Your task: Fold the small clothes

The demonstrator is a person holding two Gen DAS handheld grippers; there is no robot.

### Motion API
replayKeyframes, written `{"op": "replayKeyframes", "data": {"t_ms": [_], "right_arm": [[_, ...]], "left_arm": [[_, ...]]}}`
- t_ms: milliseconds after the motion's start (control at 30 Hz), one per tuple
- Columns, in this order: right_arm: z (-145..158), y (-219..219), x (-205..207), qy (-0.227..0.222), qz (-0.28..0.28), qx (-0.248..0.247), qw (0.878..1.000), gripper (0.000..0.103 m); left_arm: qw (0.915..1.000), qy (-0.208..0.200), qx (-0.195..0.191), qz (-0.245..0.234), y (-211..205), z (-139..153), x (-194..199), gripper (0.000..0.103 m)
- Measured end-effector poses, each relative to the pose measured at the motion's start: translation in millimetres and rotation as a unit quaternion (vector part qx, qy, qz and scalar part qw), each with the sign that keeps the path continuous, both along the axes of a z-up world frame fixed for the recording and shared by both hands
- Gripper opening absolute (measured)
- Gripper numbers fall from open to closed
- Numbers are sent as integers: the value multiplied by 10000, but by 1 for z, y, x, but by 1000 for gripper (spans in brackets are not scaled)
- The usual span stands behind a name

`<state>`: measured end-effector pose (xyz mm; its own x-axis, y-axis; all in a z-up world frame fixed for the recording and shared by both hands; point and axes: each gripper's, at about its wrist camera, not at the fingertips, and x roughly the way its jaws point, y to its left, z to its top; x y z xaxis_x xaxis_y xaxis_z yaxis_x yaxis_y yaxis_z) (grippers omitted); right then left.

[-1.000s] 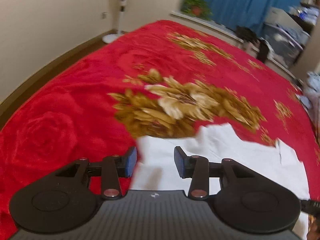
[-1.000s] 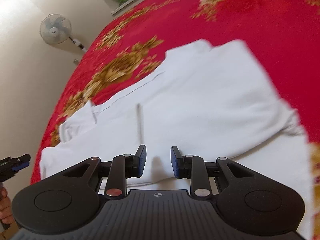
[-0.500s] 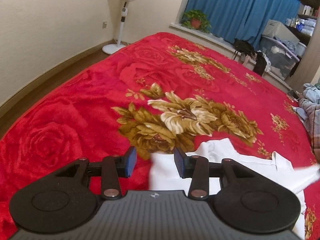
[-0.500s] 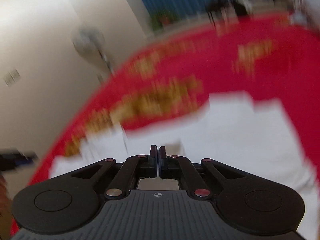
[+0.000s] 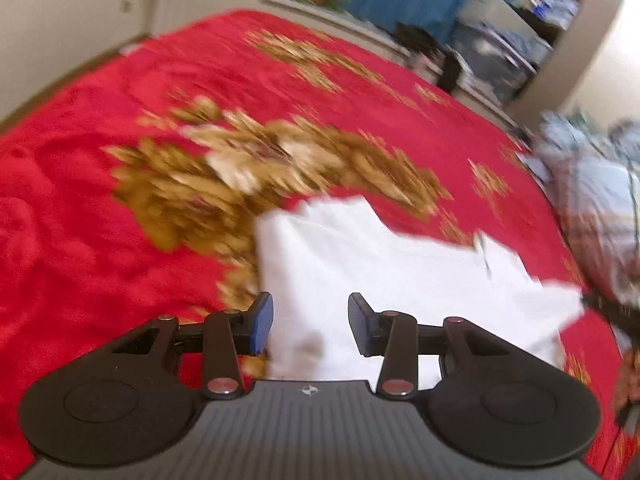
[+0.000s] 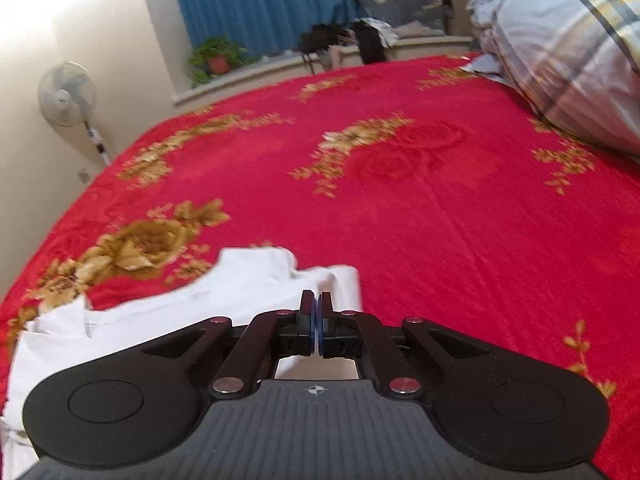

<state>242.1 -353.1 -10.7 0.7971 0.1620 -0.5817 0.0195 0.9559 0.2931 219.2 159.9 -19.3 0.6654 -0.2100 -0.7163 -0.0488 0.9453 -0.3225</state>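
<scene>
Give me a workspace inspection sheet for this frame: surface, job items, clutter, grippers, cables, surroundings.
Surface: red blanket with gold flower print, covering a bed.
Job's things: one white garment, partly folded, lying on the blanket.
Clutter: plaid bedding piled at the far right of the bed.
Grippers: left gripper open, poised over the garment's near edge, not gripping. Right gripper shut; whether cloth is pinched between its pads cannot be told.
Cables: nothing seen for certain; a dark blurred streak at the right edge of the left wrist view cannot be identified.
Surroundings: blue curtain, potted plant on the sill, standing fan, storage bin.
</scene>
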Motion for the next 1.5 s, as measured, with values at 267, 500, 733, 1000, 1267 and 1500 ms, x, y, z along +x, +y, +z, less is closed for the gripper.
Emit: {"op": "replayKeyframes", "data": {"t_ms": [267,500,733,1000,1267,1500], "right_arm": [[-34,-16,17,1299,-614,-695,9872,0],[-14,-15,12,430,-84,452,9980,5],[-42,-7,23,1311,-284,-575,9893,26],[-39,-5,20,1161,-98,-259,9929,26],[-47,1,22,1317,-107,-278,9908,26],[-46,2,23,1261,-85,-281,9916,26]], "left_arm": [[9875,940,1134,-558,-24,-37,6,49],[9987,338,363,-112,-4,-21,5,49],[9991,279,226,203,5,-31,17,37],[9808,152,-1623,1075,50,-59,45,60],[9757,-207,-1976,923,57,-76,60,3],[9917,-758,-370,972,44,-39,44,17]]}}
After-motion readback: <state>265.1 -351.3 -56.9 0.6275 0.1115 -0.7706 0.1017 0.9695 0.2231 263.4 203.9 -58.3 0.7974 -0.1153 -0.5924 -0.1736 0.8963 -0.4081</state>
